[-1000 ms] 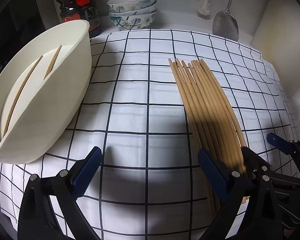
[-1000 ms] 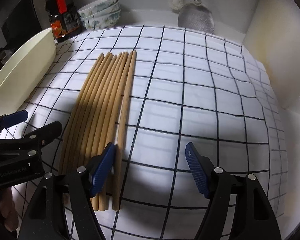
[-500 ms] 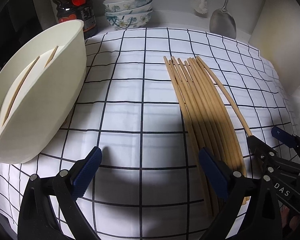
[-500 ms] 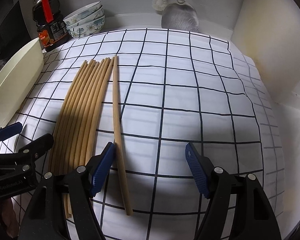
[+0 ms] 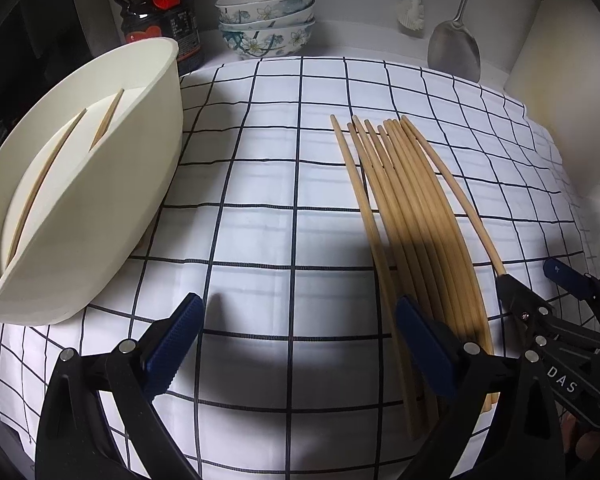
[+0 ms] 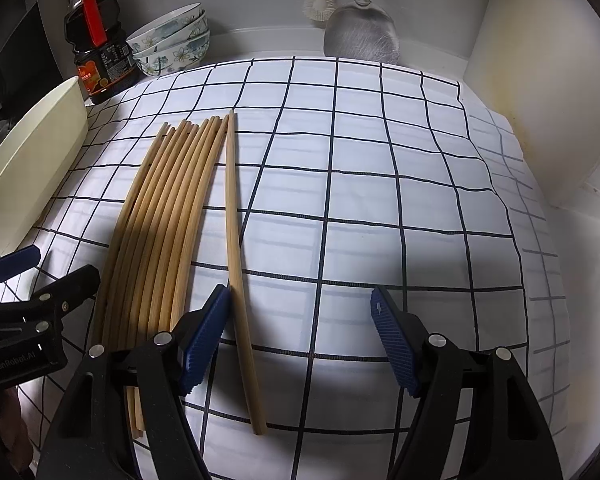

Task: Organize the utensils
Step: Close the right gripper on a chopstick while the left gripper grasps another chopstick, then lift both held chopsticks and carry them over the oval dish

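Observation:
Several wooden chopsticks (image 5: pixel 416 220) (image 6: pixel 160 220) lie side by side on the checked cloth (image 5: pixel 260 220). One chopstick (image 6: pixel 236 260) lies apart, to the right of the bundle. It runs between the fingers of my right gripper (image 6: pixel 300 304) and touches the inner face of the left pad; the gripper is open. My left gripper (image 5: pixel 296 320) is open over bare cloth, with the bundle's near ends under its right finger. A cream utensil holder (image 5: pixel 80 208) lies tipped at the left with two chopsticks inside.
At the back stand a dark sauce bottle (image 5: pixel 156 12), stacked flowered bowls (image 5: pixel 266 16), a metal spatula (image 6: pixel 360 32) and a brush (image 5: pixel 412 4). A wall (image 6: pixel 540 100) closes the right side. Each gripper shows at the edge of the other's view.
The rightmost chopstick has come away from the bundle, its near end swung to the right and now lying inside the right gripper's jaws. The left gripper has stayed put.

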